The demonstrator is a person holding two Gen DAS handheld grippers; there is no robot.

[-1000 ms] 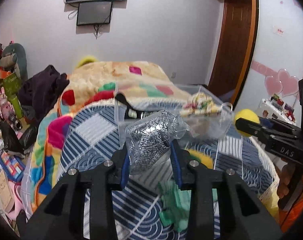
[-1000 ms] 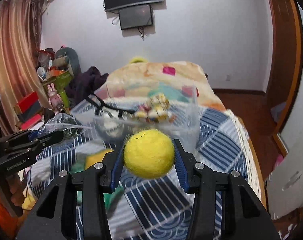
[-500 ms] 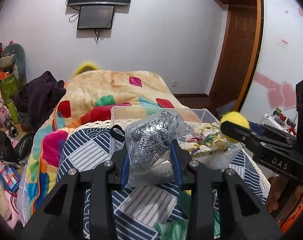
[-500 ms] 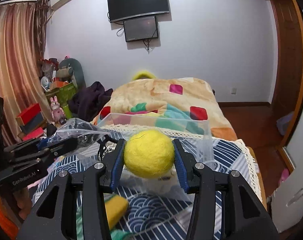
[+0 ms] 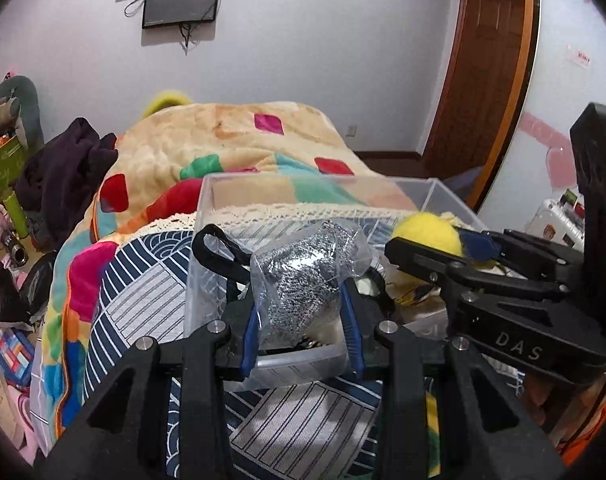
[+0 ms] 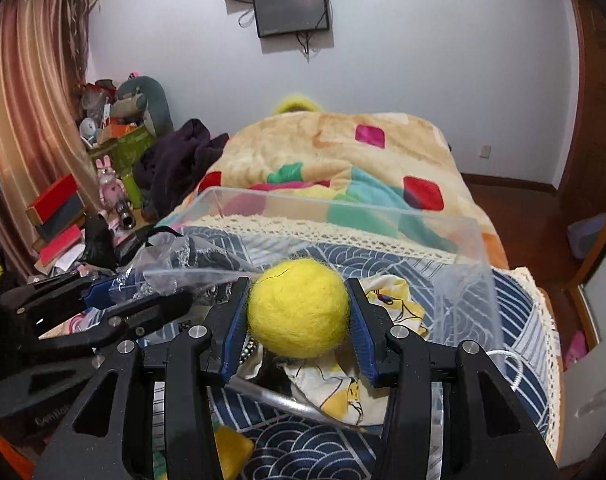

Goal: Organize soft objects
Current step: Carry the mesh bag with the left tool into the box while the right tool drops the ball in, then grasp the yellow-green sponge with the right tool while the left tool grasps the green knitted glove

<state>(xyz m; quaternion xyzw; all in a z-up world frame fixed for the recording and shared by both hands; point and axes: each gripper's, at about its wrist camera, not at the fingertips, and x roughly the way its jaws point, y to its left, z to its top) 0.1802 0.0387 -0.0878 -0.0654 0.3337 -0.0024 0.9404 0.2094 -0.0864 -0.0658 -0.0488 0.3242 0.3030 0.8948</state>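
My left gripper (image 5: 301, 320) is shut on a bagged silver steel-wool scrubber (image 5: 303, 280) and holds it over the near edge of a clear plastic bin (image 5: 315, 184) on the bed. My right gripper (image 6: 299, 328) is shut on a fuzzy yellow ball (image 6: 299, 308) over the same bin (image 6: 463, 240). The ball (image 5: 427, 232) and right gripper also show at right in the left wrist view. The left gripper (image 6: 115, 292) with its bag shows at left in the right wrist view. A yellow-and-white patterned cloth (image 6: 343, 384) lies inside the bin.
The bin sits on a blue-and-white patterned cover (image 5: 143, 292) with a colourful blanket (image 5: 223, 140) behind. A yellow sponge (image 6: 231, 448) lies in front of the bin. Dark clothes (image 6: 175, 160) and clutter stand at the left. A wooden door (image 5: 491, 60) is at right.
Both grippers have moved forward over the bin, each still holding its object. The bin now fills the middle of both views.
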